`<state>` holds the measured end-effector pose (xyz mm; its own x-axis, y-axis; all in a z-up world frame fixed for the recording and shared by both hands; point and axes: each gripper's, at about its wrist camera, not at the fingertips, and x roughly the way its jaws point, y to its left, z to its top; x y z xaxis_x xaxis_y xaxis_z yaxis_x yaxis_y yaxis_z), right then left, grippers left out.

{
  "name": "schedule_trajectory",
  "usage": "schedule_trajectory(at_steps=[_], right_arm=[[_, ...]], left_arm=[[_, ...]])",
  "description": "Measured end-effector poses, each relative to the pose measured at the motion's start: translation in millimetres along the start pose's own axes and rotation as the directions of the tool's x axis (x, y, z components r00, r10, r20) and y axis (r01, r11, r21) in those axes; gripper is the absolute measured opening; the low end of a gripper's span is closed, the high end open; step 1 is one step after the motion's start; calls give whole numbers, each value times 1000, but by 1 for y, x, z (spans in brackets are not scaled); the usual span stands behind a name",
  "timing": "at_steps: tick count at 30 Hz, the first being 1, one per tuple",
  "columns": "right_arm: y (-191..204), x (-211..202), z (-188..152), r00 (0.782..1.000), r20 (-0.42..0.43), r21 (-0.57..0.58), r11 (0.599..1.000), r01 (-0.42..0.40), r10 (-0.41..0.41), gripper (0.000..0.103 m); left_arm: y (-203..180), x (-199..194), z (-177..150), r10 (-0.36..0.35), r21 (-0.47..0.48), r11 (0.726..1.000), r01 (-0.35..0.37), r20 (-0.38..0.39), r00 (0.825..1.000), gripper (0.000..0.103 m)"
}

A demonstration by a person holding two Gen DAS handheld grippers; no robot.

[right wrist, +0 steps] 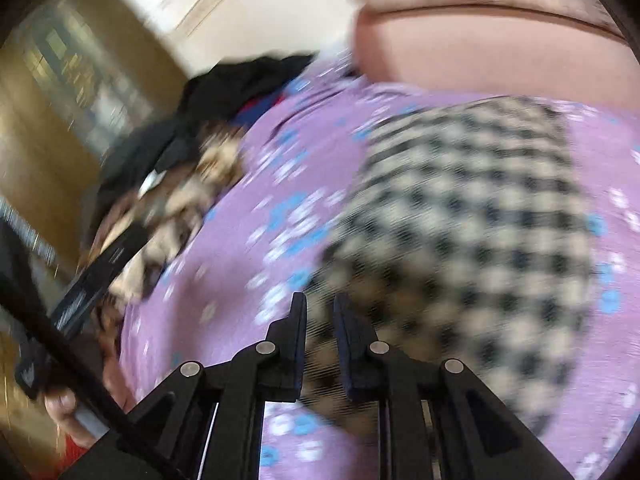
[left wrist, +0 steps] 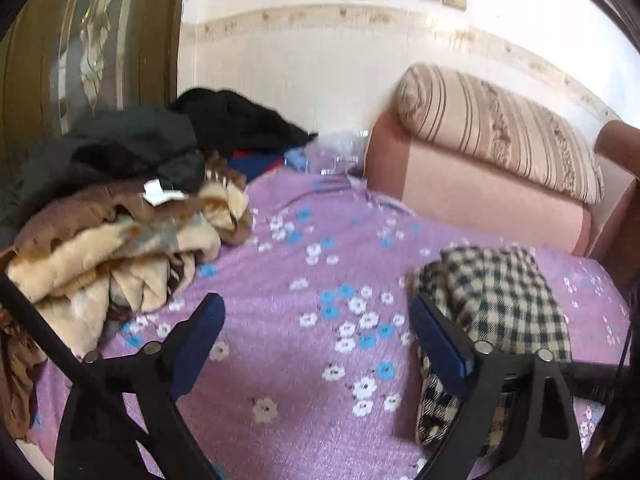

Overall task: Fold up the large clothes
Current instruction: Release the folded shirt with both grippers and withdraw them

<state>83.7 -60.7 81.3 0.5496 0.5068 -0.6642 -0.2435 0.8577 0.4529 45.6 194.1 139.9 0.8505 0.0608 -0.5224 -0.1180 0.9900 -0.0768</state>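
Observation:
A black-and-beige checked garment (left wrist: pixel 500 300) lies bunched on the purple flowered bedsheet (left wrist: pixel 300 360). My left gripper (left wrist: pixel 316 320) is open above the sheet, its right finger (left wrist: pixel 440 340) touching the garment's left edge. In the blurred right wrist view the checked garment (right wrist: pixel 460 220) fills the middle. My right gripper (right wrist: pixel 320 312) has its jaws nearly closed with a fold of the checked cloth between them.
A heap of beige, brown and black clothes (left wrist: pixel 120 220) lies at the left of the bed, also in the right wrist view (right wrist: pixel 180 184). A pink sofa arm with a striped cushion (left wrist: pixel 500 140) borders the far side. A wooden door (left wrist: pixel 80 40) stands at left.

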Motion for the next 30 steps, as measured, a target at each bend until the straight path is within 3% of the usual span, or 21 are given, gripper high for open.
schedule_trajectory(at_steps=[3,5,8,12,16,20,22,25,30], right_arm=[[-46,-11,-2,1000,18,162,986,-27,24,17],[-65,-6,-23,999,-30,223,974,-34,41,17],[-58,-15,-63,995,-88,166,986,-25,40,14],[-41,-41,-105,988,-151,97,995,2,13,18],[-30,-79,-135,982,-55,1,983,181,-181,36],[-38,-116,-148,956,39,26,957,290,-291,42],[-39,-130,-147,941,84,44,945,325,-328,51],[-45,-155,-147,924,141,70,935,349,-356,52],[-43,-170,-149,899,179,81,917,391,-399,60]], left_arm=[[-3,-8,2,21,-2,1000,-21,51,998,101],[-5,-16,3,52,-9,999,-52,99,994,103],[-2,-28,5,93,-52,995,-86,169,981,103],[0,-37,5,-13,-82,996,26,155,988,103],[-15,-50,-8,-67,-54,996,73,100,993,103],[-46,-83,-32,-101,55,994,95,103,990,103],[-64,-101,-42,-121,101,989,111,95,988,103],[-91,-130,-61,-120,169,980,105,78,990,103],[-114,-154,-97,-177,159,972,176,-11,984,103]])
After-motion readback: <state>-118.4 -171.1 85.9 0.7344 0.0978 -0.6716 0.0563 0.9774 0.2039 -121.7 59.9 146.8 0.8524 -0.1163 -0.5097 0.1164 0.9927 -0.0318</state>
